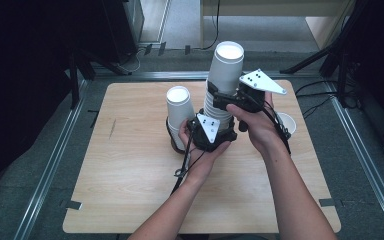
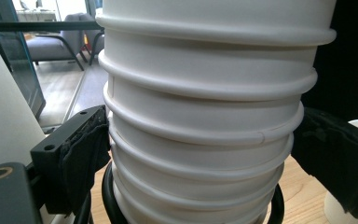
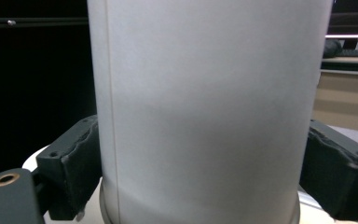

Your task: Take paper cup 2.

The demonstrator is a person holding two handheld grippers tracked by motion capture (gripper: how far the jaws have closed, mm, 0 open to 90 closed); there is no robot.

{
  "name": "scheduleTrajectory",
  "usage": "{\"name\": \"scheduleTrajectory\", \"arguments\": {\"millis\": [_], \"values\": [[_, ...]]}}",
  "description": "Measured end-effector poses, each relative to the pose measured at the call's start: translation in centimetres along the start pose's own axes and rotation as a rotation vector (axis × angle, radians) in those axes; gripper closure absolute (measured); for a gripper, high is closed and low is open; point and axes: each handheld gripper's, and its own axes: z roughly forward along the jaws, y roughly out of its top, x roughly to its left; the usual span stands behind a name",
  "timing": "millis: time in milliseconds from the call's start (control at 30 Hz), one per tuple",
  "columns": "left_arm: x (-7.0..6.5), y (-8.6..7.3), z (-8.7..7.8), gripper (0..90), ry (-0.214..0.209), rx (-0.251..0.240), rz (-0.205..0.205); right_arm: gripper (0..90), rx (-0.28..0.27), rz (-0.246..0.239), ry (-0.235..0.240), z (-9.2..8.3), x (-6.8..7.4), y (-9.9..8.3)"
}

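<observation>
A tall stack of upturned white paper cups (image 1: 219,111) stands at the middle of the wooden table (image 1: 130,165). My left gripper (image 1: 220,131) holds the stack low down: in the left gripper view its black pads (image 2: 86,156) press on the ribbed rims (image 2: 200,140) from both sides. My right gripper (image 1: 225,97) sits higher, shut on the top cup (image 1: 227,65). In the right gripper view that cup's smooth wall (image 3: 205,107) sits between the two pads (image 3: 77,163), which touch it. A black ring (image 2: 272,207) circles the foot of the stack.
A second upturned white cup (image 1: 179,106) stands just left of the stack, close to my left hand. An upright white cup (image 1: 287,123) sits behind my right wrist near the table's right edge. Dark stands and cables ring the table.
</observation>
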Motion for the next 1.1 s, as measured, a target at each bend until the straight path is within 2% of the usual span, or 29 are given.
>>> {"name": "scheduleTrajectory", "arguments": {"millis": [300, 533, 733, 967, 1067, 1100], "values": [[0.0, 0.0, 0.0, 5.8, -0.001, 0.002, -0.002, 11.1, -0.002, -0.006, -0.015, 0.0, 0.2, 0.1], [0.0, -0.1, 0.1, 5.8, 0.002, -0.001, -0.003, 11.7, -0.01, 0.025, -0.017, 0.1, 0.2, 0.4], [0.0, 0.0, 0.0, 6.0, 0.002, -0.001, -0.004, 12.7, -0.013, 0.029, -0.031, 0.2, 0.4, 0.7], [0.0, 0.0, 0.0, 6.1, 0.0, 0.002, 0.002, 13.8, -0.059, 0.064, -0.036, -0.1, 0.5, 2.0], [0.0, 0.0, 0.0, 6.1, 0.0, 0.002, 0.0, 13.8, -0.063, 0.053, -0.05, -0.2, 0.5, 2.4], [0.0, 0.0, 0.0, 6.2, 0.001, 0.003, -0.002, 14.0, -0.069, 0.033, -0.063, -0.3, 0.6, 2.6]]}}
